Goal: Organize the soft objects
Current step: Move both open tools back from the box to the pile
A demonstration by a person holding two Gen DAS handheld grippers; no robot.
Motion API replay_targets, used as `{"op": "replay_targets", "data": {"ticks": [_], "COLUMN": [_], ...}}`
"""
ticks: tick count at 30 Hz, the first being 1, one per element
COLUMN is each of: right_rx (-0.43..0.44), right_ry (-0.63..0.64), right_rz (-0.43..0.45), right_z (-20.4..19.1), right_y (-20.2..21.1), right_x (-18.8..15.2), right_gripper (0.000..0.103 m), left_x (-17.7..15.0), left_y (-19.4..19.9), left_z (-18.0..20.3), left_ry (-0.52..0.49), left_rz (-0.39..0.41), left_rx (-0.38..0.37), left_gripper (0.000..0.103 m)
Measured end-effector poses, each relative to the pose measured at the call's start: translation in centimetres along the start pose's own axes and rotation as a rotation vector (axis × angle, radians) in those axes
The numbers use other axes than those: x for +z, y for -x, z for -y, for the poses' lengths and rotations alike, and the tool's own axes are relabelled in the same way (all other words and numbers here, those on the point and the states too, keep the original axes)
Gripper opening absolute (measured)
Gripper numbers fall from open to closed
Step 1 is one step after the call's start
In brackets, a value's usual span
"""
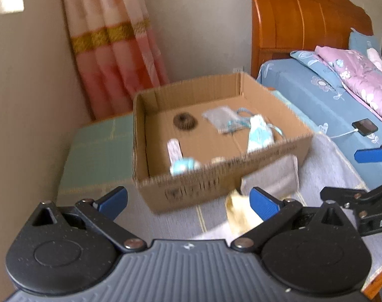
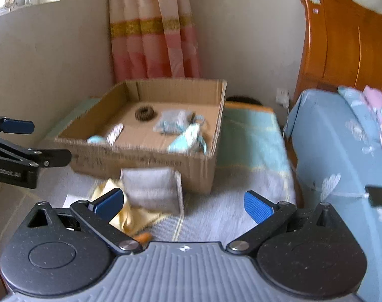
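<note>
A low bench draped in grey and pale green cloth fills the corner of a small bedroom, wedged between a beige wall and a bed with a glossy orange wooden headboard and blue floral sheets. A pink curtain with a gold band hangs in the corner behind it, and a dark phone lies charging on the bed beside a pink floral quilt. On the bench sits a shallow, open corrugated cardboard box with printing on its front wall; inside lie a dark ruffled scrunchie, a grey cloth pouch, light blue fabric pieces, a pale striped strip and a small light blue item at the front wall. Just in front of the box, on the grey cloth, a folded grey cloth rests touching a crumpled yellow cloth. The left tongs, with blue ribbed pads, stand spread wide and empty above the box's front wall. The right tongs are likewise spread wide, holding nothing, hovering over the grey and yellow cloths. Both views are motion-blurred.
</note>
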State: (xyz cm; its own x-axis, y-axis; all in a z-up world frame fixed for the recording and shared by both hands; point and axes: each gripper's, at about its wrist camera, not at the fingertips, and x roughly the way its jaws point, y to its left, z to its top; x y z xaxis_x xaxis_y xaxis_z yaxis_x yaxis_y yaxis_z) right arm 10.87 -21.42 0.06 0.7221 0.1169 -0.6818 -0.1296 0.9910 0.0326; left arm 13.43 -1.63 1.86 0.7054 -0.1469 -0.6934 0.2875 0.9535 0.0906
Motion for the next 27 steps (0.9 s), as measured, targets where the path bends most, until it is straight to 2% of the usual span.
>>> {"op": "replay_targets", "data": {"ticks": [6,11,16,24,27], "right_rx": [-0.004,-0.012,0.005,0.001,0.011], "right_ry": [0.026,0.035,0.051,0.124,0.127], "right_rz": [-0.073,-0.127,-0.126,-0.129,-0.129], "right_z": [-0.3,-0.2,-0.2,-0.9,-0.9], "right_y": [-1.3,-2.3,-2.4,-2.5,-2.4], "right_x": [-3.4,-5.9,-7.2,-7.9,-7.7], "right_gripper": [0.103,0.103,0.103,0.103,0.103], "left_x": [-2.8,-4.2,-5.2,-6.3,-6.6], "left_y": [-1.1,-2.5,-3.7,-4.6,-4.5], "left_z": [1.8,3.1,4.5,5.8,5.5], "left_ry": [0.018,0.071,0.079,0.014,0.026], "left_rz": [-0.081,-0.136,-0.140,-0.130,-0.131], "left_rx": [-0.032,-0.084,-0.074,0.029,0.026], "left_gripper": [0.102,0.102,0.102,0.103,0.103]}}
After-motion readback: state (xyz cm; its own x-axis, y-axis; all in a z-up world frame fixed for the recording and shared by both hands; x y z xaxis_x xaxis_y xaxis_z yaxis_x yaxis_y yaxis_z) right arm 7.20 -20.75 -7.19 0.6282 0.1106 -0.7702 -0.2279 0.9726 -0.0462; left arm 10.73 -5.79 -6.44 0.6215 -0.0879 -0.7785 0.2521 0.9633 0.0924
